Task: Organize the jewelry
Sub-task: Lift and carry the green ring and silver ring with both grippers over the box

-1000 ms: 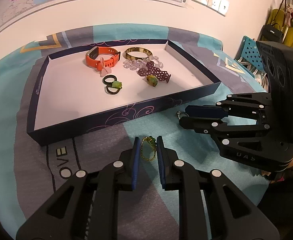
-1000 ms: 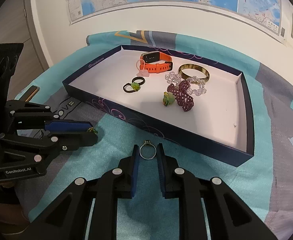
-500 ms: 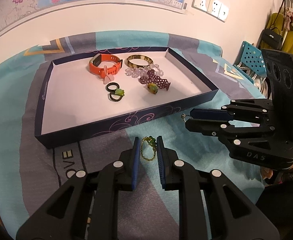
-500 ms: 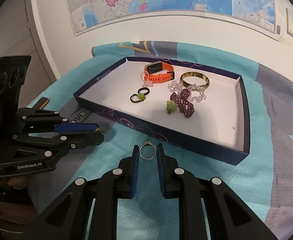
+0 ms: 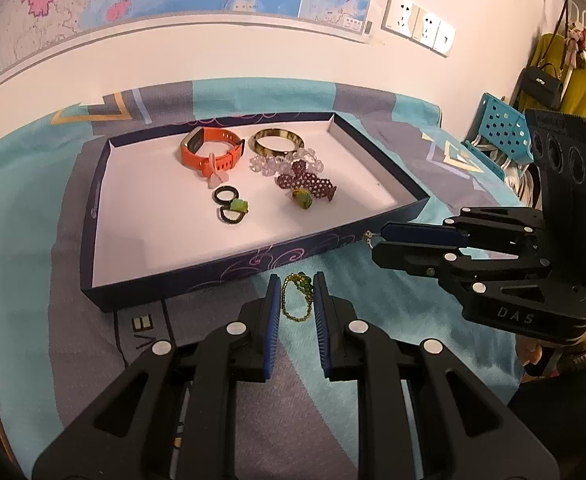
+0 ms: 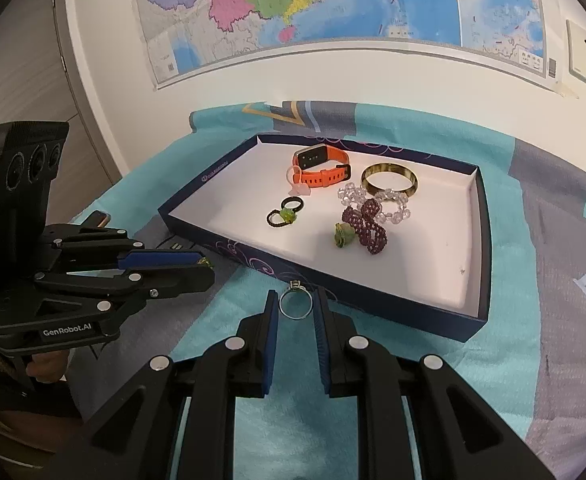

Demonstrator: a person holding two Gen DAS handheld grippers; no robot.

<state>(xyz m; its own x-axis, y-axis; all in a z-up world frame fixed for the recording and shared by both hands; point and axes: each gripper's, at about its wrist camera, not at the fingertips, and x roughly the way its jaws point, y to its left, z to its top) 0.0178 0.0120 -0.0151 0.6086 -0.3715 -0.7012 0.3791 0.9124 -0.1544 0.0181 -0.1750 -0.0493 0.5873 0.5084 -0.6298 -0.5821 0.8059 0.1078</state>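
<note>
A teal-and-grey cloth (image 5: 373, 360) covers the table under a wall map (image 6: 333, 0), and on it sits a shallow dark tray (image 5: 253, 264) already carrying an orange band (image 5: 209, 152), a bangle (image 5: 277, 142) and beaded pieces. The left gripper (image 5: 296, 300) is clenched on a small gold chain (image 5: 297, 298), and the right gripper (image 6: 295, 304) grasps a thin silver ring (image 6: 295, 305); both hang over the cloth just short of the tray's near wall. The step in hand appears to be carrying these two pieces in; next, each must clear the wall before letting go over bare white floor. Only the right wrist view shows the ring whole; the left shows merely a glint at that gripper's tip.
</note>
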